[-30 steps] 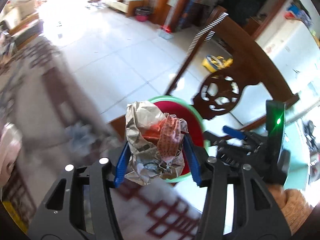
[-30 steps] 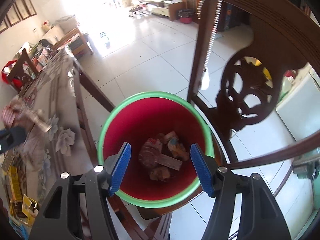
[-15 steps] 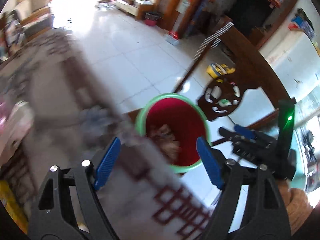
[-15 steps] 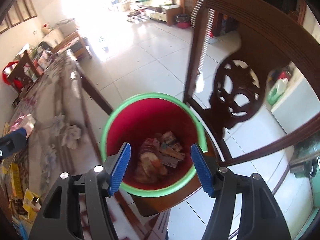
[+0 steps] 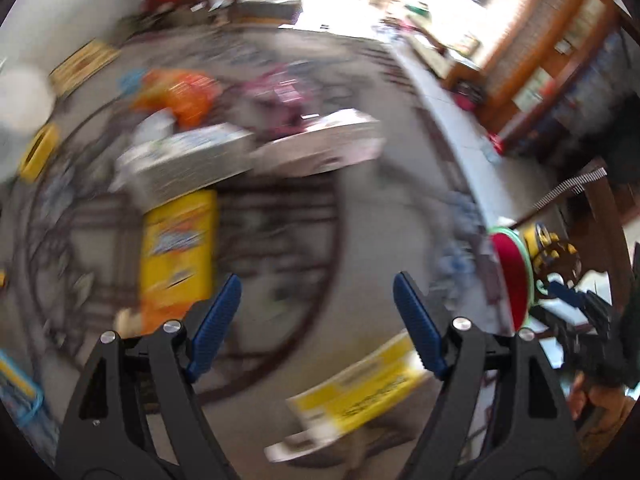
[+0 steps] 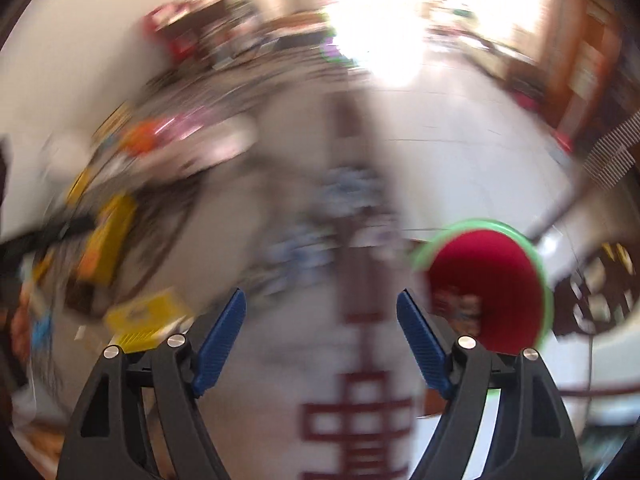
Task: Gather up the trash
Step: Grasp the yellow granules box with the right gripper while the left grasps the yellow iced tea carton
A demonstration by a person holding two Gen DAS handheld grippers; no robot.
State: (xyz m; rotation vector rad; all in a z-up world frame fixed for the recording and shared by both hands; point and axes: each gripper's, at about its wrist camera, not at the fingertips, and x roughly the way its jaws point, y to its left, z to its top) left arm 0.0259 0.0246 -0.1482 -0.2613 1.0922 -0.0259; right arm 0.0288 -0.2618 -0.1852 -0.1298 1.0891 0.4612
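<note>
Both views heavily motion-blurred. Left gripper (image 5: 316,320): jaws spread, nothing between them; patterned tablecloth (image 5: 280,216) beyond. Yellow packet (image 5: 176,248) just outside the left jaw, another yellow packet (image 5: 360,396) beneath the right jaw. Red bin (image 5: 512,276) far right of the jaws. Right gripper (image 6: 320,332): jaws opening, empty; the same bin (image 6: 492,280) just beyond the right jaw, trash (image 6: 456,304) inside.

Both wrist cams look steeply down along their tongs onto the cluttered counter (image 5: 276,216), both blurred. Shared: red bin (image 5: 510,276) (image 6: 492,280) at right, yellow packets.
</note>
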